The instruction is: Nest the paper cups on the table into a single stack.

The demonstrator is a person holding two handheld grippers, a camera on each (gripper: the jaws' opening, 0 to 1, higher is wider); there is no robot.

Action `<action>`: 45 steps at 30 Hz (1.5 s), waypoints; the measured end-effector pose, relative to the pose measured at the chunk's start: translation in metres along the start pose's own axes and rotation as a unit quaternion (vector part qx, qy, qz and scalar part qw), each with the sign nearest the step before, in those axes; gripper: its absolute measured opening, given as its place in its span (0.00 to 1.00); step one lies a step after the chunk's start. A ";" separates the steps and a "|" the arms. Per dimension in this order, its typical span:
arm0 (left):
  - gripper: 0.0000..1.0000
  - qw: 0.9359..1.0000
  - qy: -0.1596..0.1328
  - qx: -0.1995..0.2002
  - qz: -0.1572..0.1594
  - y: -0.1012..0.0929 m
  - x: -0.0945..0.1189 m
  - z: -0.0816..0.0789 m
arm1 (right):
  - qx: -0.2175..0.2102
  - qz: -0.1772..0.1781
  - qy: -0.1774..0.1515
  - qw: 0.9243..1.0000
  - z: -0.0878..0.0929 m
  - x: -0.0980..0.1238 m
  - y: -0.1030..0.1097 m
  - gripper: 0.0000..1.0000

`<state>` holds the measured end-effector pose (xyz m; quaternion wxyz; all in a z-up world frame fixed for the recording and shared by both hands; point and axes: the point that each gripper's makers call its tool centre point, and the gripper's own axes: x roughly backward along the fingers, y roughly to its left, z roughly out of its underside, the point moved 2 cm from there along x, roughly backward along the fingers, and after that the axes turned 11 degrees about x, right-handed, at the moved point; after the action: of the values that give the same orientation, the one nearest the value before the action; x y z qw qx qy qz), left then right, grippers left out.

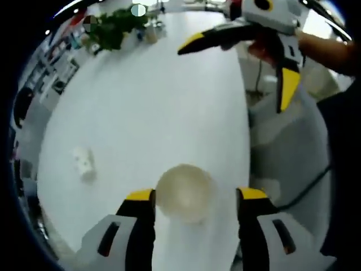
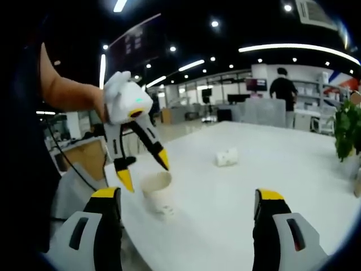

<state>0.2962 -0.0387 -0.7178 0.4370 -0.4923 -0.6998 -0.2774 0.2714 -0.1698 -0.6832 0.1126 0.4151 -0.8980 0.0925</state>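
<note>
White table point(image 2: 293, 169) is seen with an upright paper cup point(image 2: 156, 191) near its edge, framed by the spread-apart left gripper point(image 2: 144, 169); second cup point(image 2: 226, 157) lies tipped farther off. Right gripper point(image 2: 189, 203) jaws are held wide too.

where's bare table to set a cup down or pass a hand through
Free: the wide table stretch between the upright cup, the tipped cup and the plant. Crowded: the near edge, where the open left hand-held gripper straddles the upright cup, and the far end round the plant.
</note>
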 end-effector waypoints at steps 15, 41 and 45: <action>0.88 0.978 -0.147 0.143 -0.044 0.052 0.030 0.028 | 0.013 0.008 -0.004 1.000 -0.014 -0.010 -0.020 0.97; 1.00 0.882 -0.367 0.243 -0.167 0.092 0.086 0.106 | -0.002 0.060 0.007 0.998 0.020 -0.017 -0.041 1.00; 1.00 0.882 -0.369 0.244 -0.166 0.089 0.080 0.110 | -0.001 0.061 0.011 0.998 0.026 -0.017 -0.041 1.00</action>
<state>0.3311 0.1193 -0.7023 0.2014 -0.3137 -0.9273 0.0348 0.3105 -0.1903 -0.7099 0.1170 0.3587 -0.9204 0.1023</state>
